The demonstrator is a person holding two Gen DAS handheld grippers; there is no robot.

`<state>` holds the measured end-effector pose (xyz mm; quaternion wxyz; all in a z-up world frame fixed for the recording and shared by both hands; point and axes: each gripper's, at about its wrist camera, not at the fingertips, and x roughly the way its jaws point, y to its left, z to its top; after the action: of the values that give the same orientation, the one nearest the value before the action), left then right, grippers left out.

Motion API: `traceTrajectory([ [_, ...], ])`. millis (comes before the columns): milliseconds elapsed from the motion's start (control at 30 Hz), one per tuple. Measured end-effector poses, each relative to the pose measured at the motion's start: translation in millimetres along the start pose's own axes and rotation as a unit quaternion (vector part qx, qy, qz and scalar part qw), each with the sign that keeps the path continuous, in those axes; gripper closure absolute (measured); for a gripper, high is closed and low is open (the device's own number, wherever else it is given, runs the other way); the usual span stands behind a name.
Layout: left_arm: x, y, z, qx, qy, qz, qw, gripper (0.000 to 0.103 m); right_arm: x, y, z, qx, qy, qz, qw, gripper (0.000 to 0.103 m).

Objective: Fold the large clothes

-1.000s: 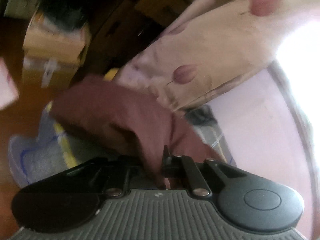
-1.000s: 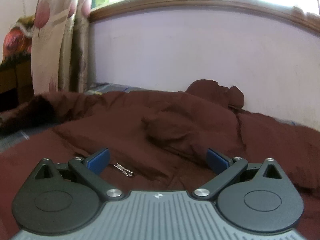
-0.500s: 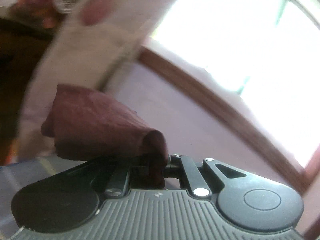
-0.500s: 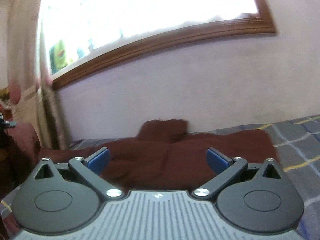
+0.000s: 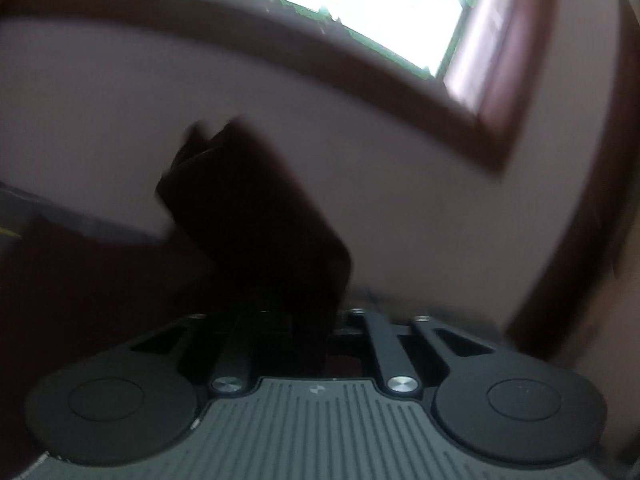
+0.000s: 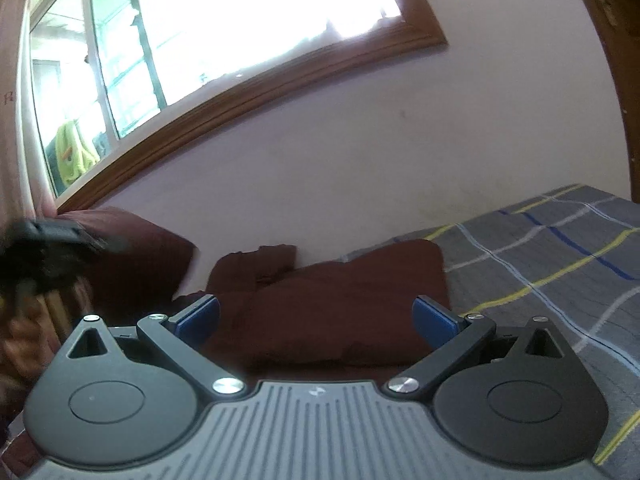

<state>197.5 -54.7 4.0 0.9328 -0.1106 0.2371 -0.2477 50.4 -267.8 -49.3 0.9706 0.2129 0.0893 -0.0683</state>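
A dark maroon garment (image 6: 360,280) lies spread on the bed against the wall. My right gripper (image 6: 316,316) hovers over its near part, open, with nothing between its blue pads (image 6: 200,314). My left gripper (image 5: 320,320) is blurred and in motion. A fold of the maroon garment (image 5: 256,216) stands up from between its jaws, which are starting to open. In the right wrist view the left gripper (image 6: 52,240) shows as a dark blur at the far left, with the lifted fold (image 6: 132,248) beside it.
A grey plaid bedsheet (image 6: 560,260) covers the bed to the right of the garment. A pale wall (image 6: 400,140) and a wood-framed window (image 6: 240,20) stand behind. A curtain (image 6: 12,80) hangs at the left, and a dark wooden frame (image 6: 612,40) at the right.
My left gripper has swept the maroon fold away from the curtain and across under the window, rolling as it went. My right gripper has shifted right, and more plaid sheet shows.
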Motion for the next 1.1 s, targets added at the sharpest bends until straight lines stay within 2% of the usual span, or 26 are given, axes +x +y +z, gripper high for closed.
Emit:
traceTrajectory([
  [100, 19, -12, -26, 0.028, 0.017, -0.003, 0.9994, 0.063, -1, -11, -1, 0.01, 0.004, -0.003, 1.0, 0.0],
  [133, 21, -16, -33, 0.034, 0.016, -0.01, 0.9993, 0.049, 0, -13, -2, 0.014, 0.006, -0.003, 1.0, 0.0],
  [167, 19, -18, -38, 0.038, 0.01, -0.017, 0.9991, 0.027, -1, -15, -2, 0.017, 0.007, -0.002, 1.0, 0.0],
  [233, 13, -20, -42, 0.042, -0.015, -0.024, 0.9987, 0.01, -1, -16, -3, 0.019, 0.01, 0.0, 1.0, 0.0],
  [400, -10, -12, -36, 0.044, -0.046, -0.036, 0.9973, 0.002, 9, -10, 5, 0.03, 0.018, 0.023, 0.999, 0.0],
  [533, -35, 14, -35, 0.027, -0.052, 0.0, 0.9983, 0.001, 24, -3, 14, 0.053, 0.035, 0.06, 0.996, 0.0],
  [600, -40, 39, -28, 0.014, -0.05, 0.02, 0.9985, 0.001, 42, 4, 20, 0.057, 0.064, 0.074, 0.994, 0.0],
  [633, -41, 49, -25, 0.01, -0.047, 0.034, 0.9982, 0.001, 53, 8, 23, 0.047, 0.078, 0.071, 0.993, 0.0],
  [733, -40, 76, -18, -0.011, -0.049, 0.069, 0.9964, 0.002, 85, 21, 29, -0.011, 0.085, 0.048, 0.995, 0.0],
  [800, -35, 93, -12, -0.021, -0.047, 0.087, 0.9948, 0.002, 120, 27, 31, -0.044, 0.127, 0.023, 0.991, 0.001],
  [833, -31, 101, -8, -0.027, -0.045, 0.098, 0.9938, 0.002, 137, 28, 29, -0.05, 0.153, 0.035, 0.986, 0.006],
  [867, -28, 109, -5, -0.034, -0.043, 0.109, 0.9925, 0.002, 153, 31, 25, -0.055, 0.178, 0.042, 0.982, 0.04],
  [900, -28, 117, -5, -0.04, -0.043, 0.116, 0.9915, 0.002, 171, 33, 19, -0.061, 0.206, 0.038, 0.976, 0.066],
  [933, -27, 124, -2, -0.047, -0.044, 0.122, 0.9904, 0.002, 180, 36, 17, -0.059, 0.218, 0.04, 0.973, 0.069],
  [967, -27, 131, 1, -0.052, -0.047, 0.128, 0.9893, 0.002, 183, 40, 18, -0.061, 0.212, 0.048, 0.974, 0.081],
  [1000, -27, 137, 4, -0.054, -0.05, 0.131, 0.9887, 0.002, 180, 49, 24, -0.081, 0.196, 0.059, 0.975, 0.084],
  [1100, -23, 146, 12, -0.051, -0.06, 0.144, 0.9864, 0.001, 162, 62, 48, -0.118, 0.131, 0.061, 0.982, 0.086],
])
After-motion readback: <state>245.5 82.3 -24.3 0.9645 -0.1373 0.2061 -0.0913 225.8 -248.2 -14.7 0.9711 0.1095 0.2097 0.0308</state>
